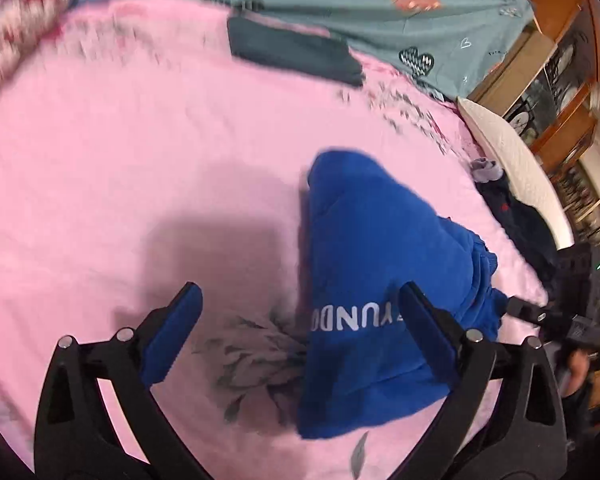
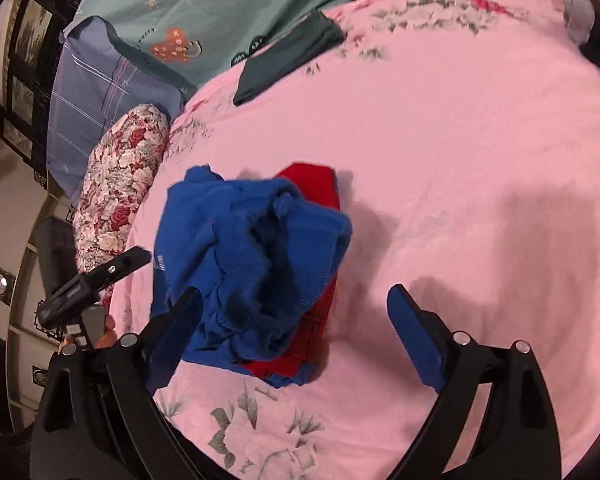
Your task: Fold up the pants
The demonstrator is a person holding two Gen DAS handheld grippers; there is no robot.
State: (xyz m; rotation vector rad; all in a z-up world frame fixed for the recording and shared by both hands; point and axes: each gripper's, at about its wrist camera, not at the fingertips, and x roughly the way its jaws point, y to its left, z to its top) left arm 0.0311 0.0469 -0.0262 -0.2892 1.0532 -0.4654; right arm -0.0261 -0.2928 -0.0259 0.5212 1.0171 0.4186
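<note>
Blue pants lie bunched; left gripper and right gripper gape wide, empty

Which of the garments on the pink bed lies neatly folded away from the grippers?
The dark teal garment, a flat rectangle at the far edge of the pink sheet. The blue pants are rumpled on a red garment.

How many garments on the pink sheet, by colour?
Blue: 1, the blue pants, bunched, not yet folded flat
Red: 1, the red garment, partly under the blue pants
Dark green: 1, the folded dark green garment near the far edge
Total: 3. A dark heap at the bed edge in the left wrist view is unclear and not counted.
</note>
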